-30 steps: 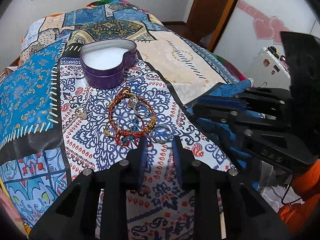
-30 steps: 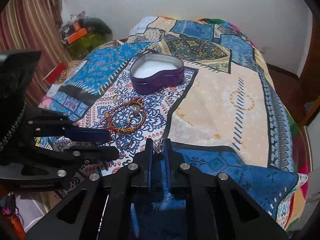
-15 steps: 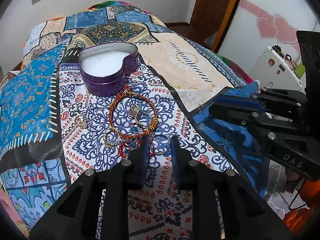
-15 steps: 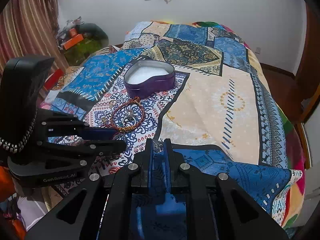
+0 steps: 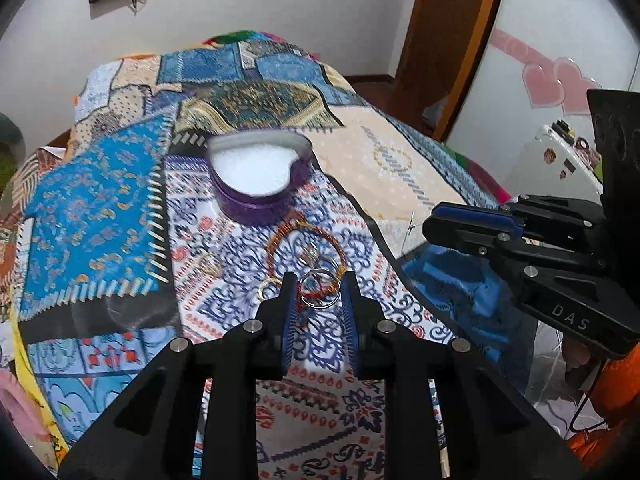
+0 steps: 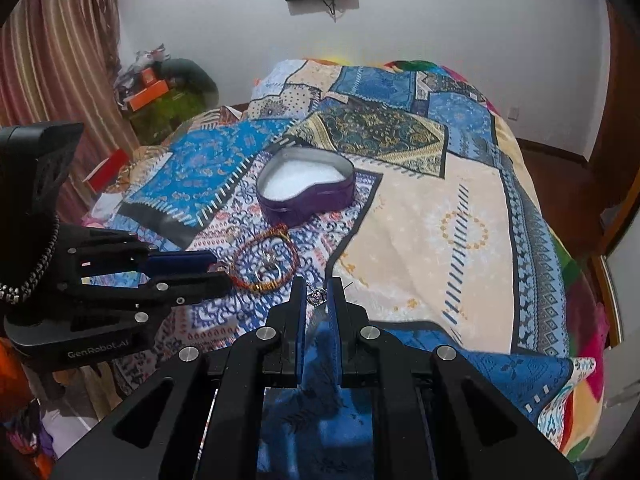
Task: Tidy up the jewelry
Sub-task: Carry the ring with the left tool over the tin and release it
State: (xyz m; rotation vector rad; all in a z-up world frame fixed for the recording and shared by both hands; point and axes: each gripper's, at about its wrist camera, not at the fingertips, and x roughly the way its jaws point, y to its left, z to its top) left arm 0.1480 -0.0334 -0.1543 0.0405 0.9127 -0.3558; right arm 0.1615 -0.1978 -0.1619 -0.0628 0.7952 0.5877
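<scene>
A purple heart-shaped tin (image 5: 260, 184) with a white lining stands open on the patterned bedspread; it also shows in the right wrist view (image 6: 306, 188). In front of it lie a red and gold cord bracelet (image 5: 306, 252) and several rings. My left gripper (image 5: 319, 286) grips a silver ring (image 5: 320, 290) between its fingertips, just above the cloth. My right gripper (image 6: 318, 296) is shut on a small silver pendant (image 6: 317, 297) and held above the bed; it shows at the right of the left wrist view (image 5: 428, 226).
A gold ring (image 5: 210, 264) and another ring (image 5: 268, 286) lie left of the bracelet. The bedspread (image 6: 440, 216) slopes off on all sides. A door (image 5: 444, 40) and a white case (image 5: 568, 160) stand to the right. Clutter sits by the curtain (image 6: 60, 80).
My left gripper moved forward to the silver ring and now has it between its fingertips. Both cameras rose and tilted up. The right gripper still holds the pendant.
</scene>
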